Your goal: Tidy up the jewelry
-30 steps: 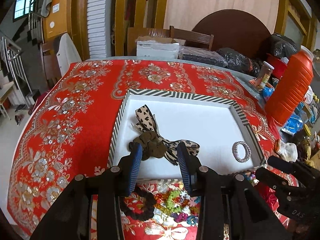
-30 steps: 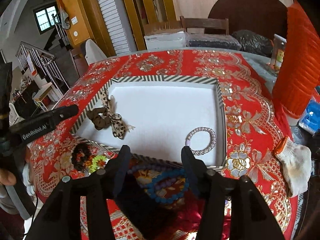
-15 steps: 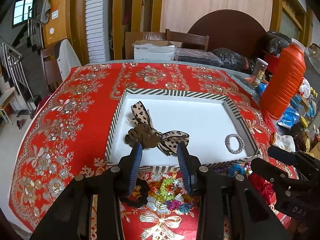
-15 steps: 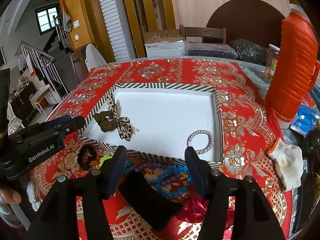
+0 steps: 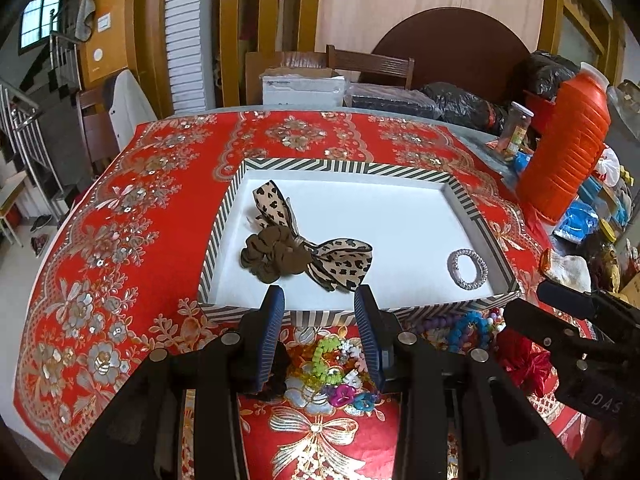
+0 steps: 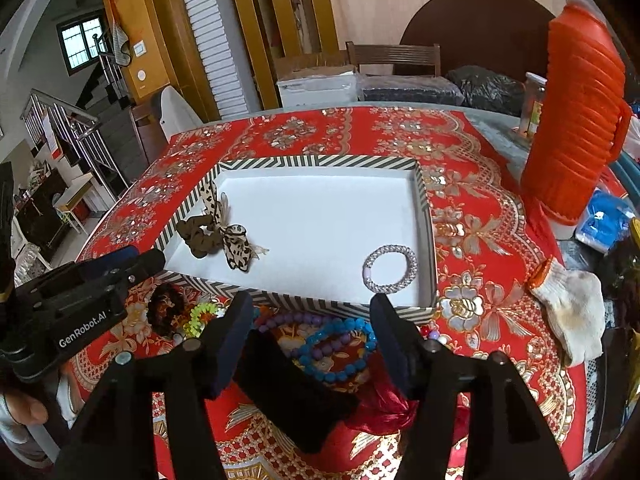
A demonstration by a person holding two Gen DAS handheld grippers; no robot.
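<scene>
Both my grippers' fingers wide and empty, I'll drop the right gripper (image 6: 310,320) squarely over the blue bead bracelet (image 6: 340,344) before closing.

Soft, even daylight, and both views are sharp in the middle.
The window (image 6: 82,43) glows pale at upper left; the white tray (image 5: 460,196) comes close to glaring; shadows stay faint; fisheye bends the door frames and darkens every corner; the nearest tongs (image 6: 312,336) blur slightly.

Both wrist views overlook striped tray (image 5: 348,168) (image 6: 320,160), side by side
</scene>
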